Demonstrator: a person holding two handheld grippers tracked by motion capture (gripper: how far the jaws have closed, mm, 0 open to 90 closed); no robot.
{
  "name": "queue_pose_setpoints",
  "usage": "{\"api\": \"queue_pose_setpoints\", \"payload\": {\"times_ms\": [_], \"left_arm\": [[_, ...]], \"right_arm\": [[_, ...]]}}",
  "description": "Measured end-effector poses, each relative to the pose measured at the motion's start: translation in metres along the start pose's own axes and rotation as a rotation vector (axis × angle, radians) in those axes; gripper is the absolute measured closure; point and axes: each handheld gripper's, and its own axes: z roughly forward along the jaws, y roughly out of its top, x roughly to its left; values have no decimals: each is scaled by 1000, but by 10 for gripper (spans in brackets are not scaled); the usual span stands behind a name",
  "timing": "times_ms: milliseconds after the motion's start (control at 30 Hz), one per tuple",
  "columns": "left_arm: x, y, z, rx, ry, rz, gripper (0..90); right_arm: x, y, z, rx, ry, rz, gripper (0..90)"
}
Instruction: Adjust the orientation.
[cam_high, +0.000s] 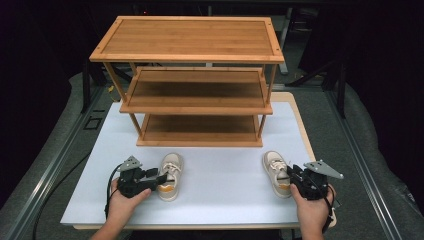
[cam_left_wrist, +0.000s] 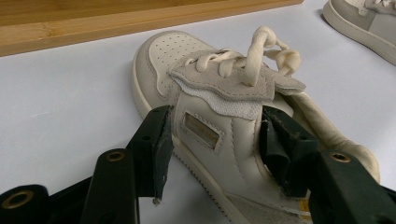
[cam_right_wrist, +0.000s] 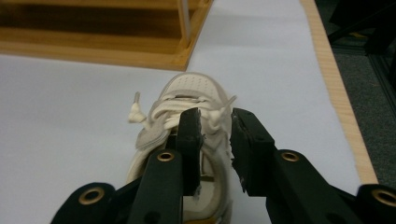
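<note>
White table: shoe (cam_left_wrist: 219, 116) (cream) between left tongs (cam_left_wrist: 212, 154)

left shoe heel (cam_left_wrist: 261, 210): runs off the bottom edge in the left gripper view, so the back end can't be seen
left shoe inner side: tucked behind the far jaw pad of the left gripper (cam_left_wrist: 215, 154), can't tell if the pad really presses there
right shoe (cam_left_wrist: 364, 23): clipped by the top right corner in the left gripper view
right shoe heel (cam_right_wrist: 205, 205): sits behind the right gripper (cam_right_wrist: 215, 140) arms
shoe label (cam_left_wrist: 201, 131): too small and blurry to read
rack (cam_right_wrist: 107, 37): only the bottom corner gets in, rest cut off up top
forearms: chopped by the bottom edge of the high view
</note>
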Motion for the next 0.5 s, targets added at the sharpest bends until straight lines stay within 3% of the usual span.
{"api": "queue_pose_setpoints", "payload": {"times_ms": [33, 133, 500], "left_arm": [[0, 0, 0, -1, 0, 0, 457], [0, 0, 0, -1, 0, 0, 457], [0, 0, 1, 1, -4, -6, 455]], "right_arm": [[4, -1, 4, 33, 1, -22, 709], [5, -3, 7, 50, -6, -32, 692], [-3, -7, 13, 66, 2, 2, 651]]}}
